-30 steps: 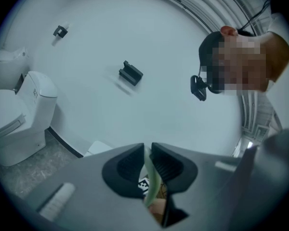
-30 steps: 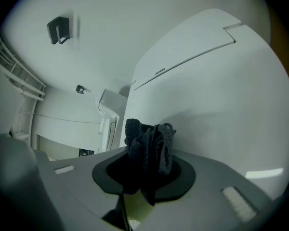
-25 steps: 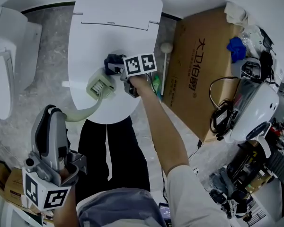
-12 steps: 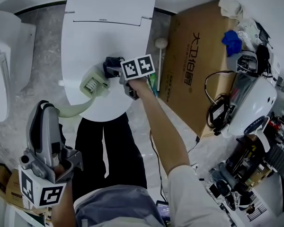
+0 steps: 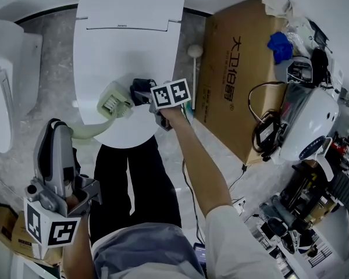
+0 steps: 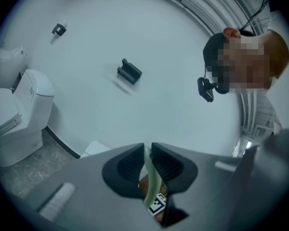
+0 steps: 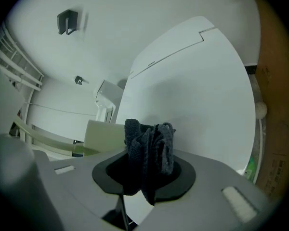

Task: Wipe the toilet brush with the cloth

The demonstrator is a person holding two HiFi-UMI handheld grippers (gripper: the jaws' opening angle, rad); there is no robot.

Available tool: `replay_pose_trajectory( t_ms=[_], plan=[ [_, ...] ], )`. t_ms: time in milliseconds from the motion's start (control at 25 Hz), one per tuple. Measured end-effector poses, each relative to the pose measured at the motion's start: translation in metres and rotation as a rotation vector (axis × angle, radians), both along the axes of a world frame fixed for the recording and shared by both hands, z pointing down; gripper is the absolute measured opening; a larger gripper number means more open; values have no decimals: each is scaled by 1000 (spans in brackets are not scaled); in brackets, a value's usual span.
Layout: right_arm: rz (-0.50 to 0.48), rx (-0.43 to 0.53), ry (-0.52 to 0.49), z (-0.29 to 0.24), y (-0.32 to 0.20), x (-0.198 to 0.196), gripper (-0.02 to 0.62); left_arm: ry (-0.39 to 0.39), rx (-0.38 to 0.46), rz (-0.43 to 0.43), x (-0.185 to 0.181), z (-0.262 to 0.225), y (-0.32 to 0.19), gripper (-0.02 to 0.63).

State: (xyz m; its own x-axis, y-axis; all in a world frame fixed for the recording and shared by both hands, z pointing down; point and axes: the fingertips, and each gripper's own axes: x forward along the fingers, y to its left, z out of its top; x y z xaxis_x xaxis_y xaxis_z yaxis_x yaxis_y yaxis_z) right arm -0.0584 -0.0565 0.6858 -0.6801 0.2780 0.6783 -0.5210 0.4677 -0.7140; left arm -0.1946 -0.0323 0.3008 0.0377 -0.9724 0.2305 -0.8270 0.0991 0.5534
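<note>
A pale green toilet brush has its head [image 5: 114, 101] over the closed white toilet lid [image 5: 128, 45]. Its handle [image 5: 90, 133] curves down to my left gripper [image 5: 61, 131], which is shut on it. In the left gripper view the handle [image 6: 149, 179] shows as a thin green strip pinched between the jaws of the left gripper [image 6: 147, 150]. My right gripper [image 5: 142, 95] is shut on a dark bunched cloth [image 5: 139, 88], which touches the right side of the brush head. In the right gripper view the cloth [image 7: 151, 148] sticks up from the right gripper [image 7: 147, 172], with the brush head [image 7: 103, 136] just left of it.
A large cardboard box [image 5: 238, 68] stands right of the toilet, with a white round-headed stick [image 5: 193, 52] in the gap between them. A second toilet [image 5: 6, 86] is at the left. Cables and a white machine [image 5: 308, 127] crowd the right side. The person's legs [image 5: 134, 179] are below.
The right gripper has carried the cloth from above the brush head down to its right side. The left gripper has kept hold of the handle and barely moved.
</note>
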Motion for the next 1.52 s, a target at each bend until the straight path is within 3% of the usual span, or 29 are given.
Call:
replay_pose_trajectory(
  t_ms=[200, 400, 760, 1080, 1520],
  plan=[
    [-36, 32, 24, -3, 14, 5, 104, -5, -7, 9, 2, 0, -2, 0],
    [-135, 82, 51, -14, 14, -3, 104, -12, -11, 15, 2, -2, -2, 0],
    [-186, 3, 66, -23, 3, -24, 106, -8, 9, 19, 2, -2, -2, 0],
    [-277, 20, 74, -28, -4, -48, 106, -4, 18, 7, 1, -2, -1, 0],
    [-311, 89, -10, -66, -9, -76, 106, 6, 25, -1, 0, -1, 1, 0]
  ],
)
